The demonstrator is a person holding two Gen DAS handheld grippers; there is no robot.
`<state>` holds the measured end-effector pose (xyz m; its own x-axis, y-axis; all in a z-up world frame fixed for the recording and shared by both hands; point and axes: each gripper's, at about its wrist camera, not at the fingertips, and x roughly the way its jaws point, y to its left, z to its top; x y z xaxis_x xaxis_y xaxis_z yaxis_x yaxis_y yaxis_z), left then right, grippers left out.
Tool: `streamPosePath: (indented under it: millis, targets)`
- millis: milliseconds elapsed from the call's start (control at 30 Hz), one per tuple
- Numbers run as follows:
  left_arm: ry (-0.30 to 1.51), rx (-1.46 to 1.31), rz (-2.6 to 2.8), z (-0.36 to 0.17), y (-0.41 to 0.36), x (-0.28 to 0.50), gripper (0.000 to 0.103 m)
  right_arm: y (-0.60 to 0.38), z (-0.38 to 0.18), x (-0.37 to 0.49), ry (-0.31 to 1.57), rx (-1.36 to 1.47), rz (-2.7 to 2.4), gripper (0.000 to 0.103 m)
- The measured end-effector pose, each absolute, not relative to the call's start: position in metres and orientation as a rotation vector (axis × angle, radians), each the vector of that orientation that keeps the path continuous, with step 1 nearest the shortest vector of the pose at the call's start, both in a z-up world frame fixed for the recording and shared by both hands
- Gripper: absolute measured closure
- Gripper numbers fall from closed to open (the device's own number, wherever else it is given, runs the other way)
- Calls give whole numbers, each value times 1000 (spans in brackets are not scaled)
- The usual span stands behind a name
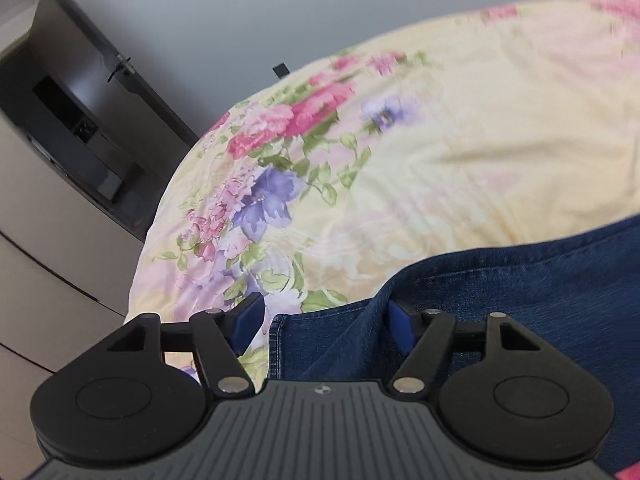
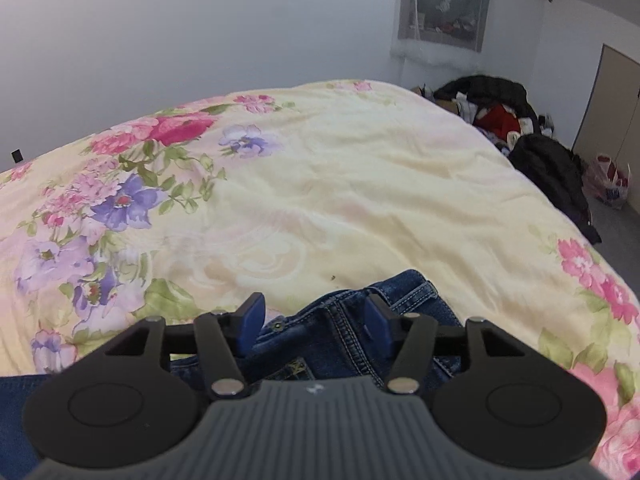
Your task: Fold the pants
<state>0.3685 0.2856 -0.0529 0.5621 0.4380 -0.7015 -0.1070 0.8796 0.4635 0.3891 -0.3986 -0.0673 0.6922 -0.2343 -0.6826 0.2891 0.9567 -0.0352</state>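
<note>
Denim pants point(image 2: 352, 320), creased floral quilt point(image 2: 360, 184)

The left gripper point(image 1: 324, 316) and right gripper point(image 2: 314, 318) both tilt downward, fingers spread wide apart.

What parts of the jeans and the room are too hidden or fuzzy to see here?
- Jeans, left wrist view: most of them run off the right and bottom edges, and the left gripper covers the near part.
- Jeans, right wrist view: the right gripper hides all but the waistband.
- Clothes pile, right wrist view: too small to sort.
- Bedspread, left wrist view: far flowers blurred.
</note>
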Motion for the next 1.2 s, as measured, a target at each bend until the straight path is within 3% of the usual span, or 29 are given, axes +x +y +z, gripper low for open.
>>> streamPosePath:
  millis: [333,533,767,1000,1200]
  targets:
    - [874,253,429,-9,341,306,24,-315,-61,321,780,-35,-159,41]
    - [907,-5,313,-28,369,264,27,-294,-74,297,821,-23,-162,41]
    - [953,113,356,-81,365,282,30,-282,-83,283,875,-5,-191,41]
    - [886,-38,502,-73,406,297,30,-277,-84,271,884,-30,-234,41]
    - [881,-234,448,-63,427,257,30,-282,-93,252,858,9,-280,41]
